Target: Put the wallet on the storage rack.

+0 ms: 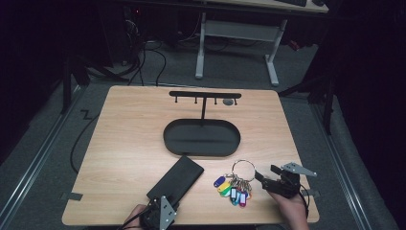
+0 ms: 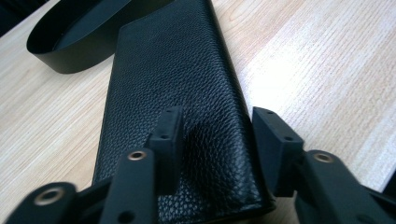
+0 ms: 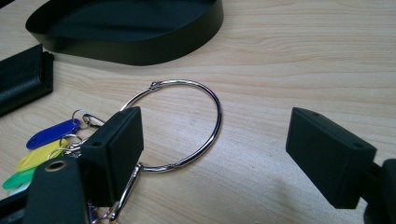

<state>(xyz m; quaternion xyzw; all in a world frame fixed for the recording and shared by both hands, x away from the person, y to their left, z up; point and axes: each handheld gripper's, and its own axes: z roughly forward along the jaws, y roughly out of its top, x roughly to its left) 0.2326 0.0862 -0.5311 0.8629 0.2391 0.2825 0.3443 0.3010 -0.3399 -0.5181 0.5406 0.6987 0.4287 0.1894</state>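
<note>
While both tongs sit low at the near edge of the table (image 1: 119,143), I judge the work to be at the reach-and-grasp stage, with nothing lifted yet. My left tongs (image 2: 217,135) are spread, one jaw over the grained black wallet (image 2: 173,84) and the other just off its right edge; whether they touch the leather I cannot tell. From above, the wallet (image 1: 176,178) lies flat at about seven o'clock from the black oval tray (image 1: 201,139), pointing toward it.

My right tongs (image 3: 212,154) are also spread wide, straddling the big steel key ring (image 3: 187,126), which lies flat on the wood. Its coloured tags (image 3: 44,140) fan out toward nine o'clock in the right gripper view. From above, the key ring (image 1: 243,168) rests at five o'clock from the tray, with the right tongs (image 1: 268,176) just beside it at three o'clock.

Behind the tray stands a T-shaped hook rack (image 1: 205,96), at twelve o'clock.

Next, I think, the right jaws need to drop onto the wire and close; thin metal lying flat could slip. The left jaws need to straddle the wallet's edge before closing.
</note>
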